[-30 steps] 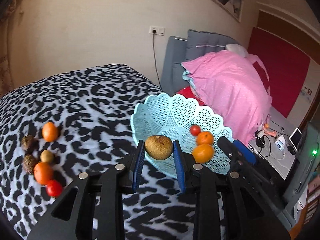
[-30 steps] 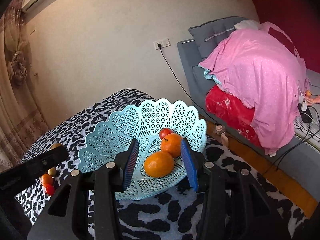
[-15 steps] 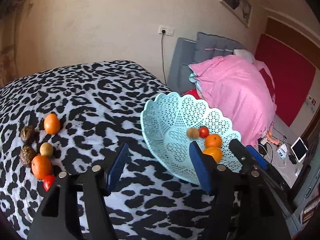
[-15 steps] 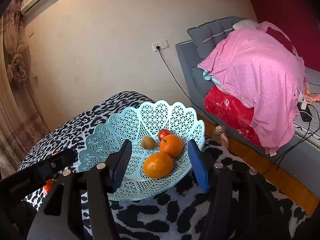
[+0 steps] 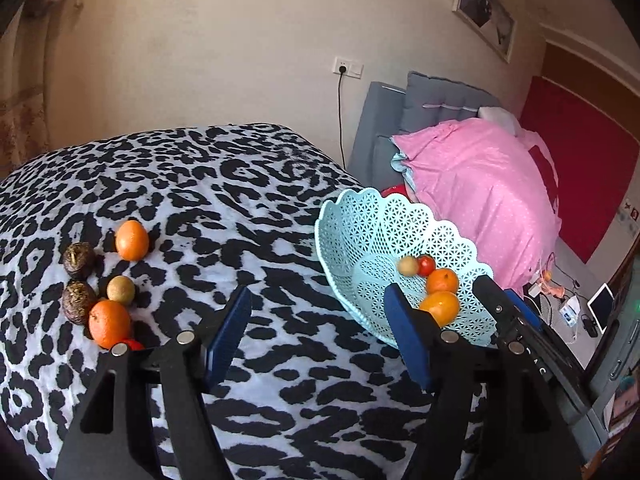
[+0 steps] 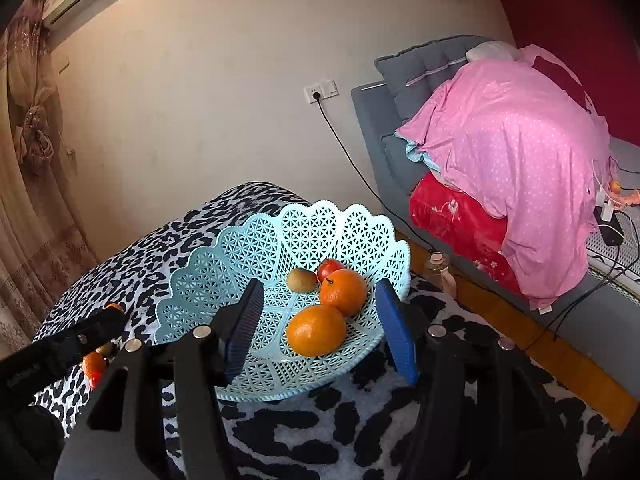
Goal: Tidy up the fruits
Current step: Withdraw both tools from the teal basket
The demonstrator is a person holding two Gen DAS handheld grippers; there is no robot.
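One light blue basket (image 6: 208,276) holds four fruits: two oranges, one in front (image 6: 316,330) and one behind (image 6: 343,292), one red tomato (image 6: 329,267) and one kiwi (image 6: 301,279).

On the leopard-print surface (image 5: 240,216) lie six more: two oranges (image 5: 132,240) (image 5: 109,323), two dark brown wrinkled fruits (image 5: 79,260) (image 5: 76,307), one kiwi (image 5: 121,290), and one red tomato (image 5: 134,345), mostly hidden.

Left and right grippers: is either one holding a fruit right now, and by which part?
Neither. The left gripper is opening with nothing between its pads; the right gripper is open and empty.
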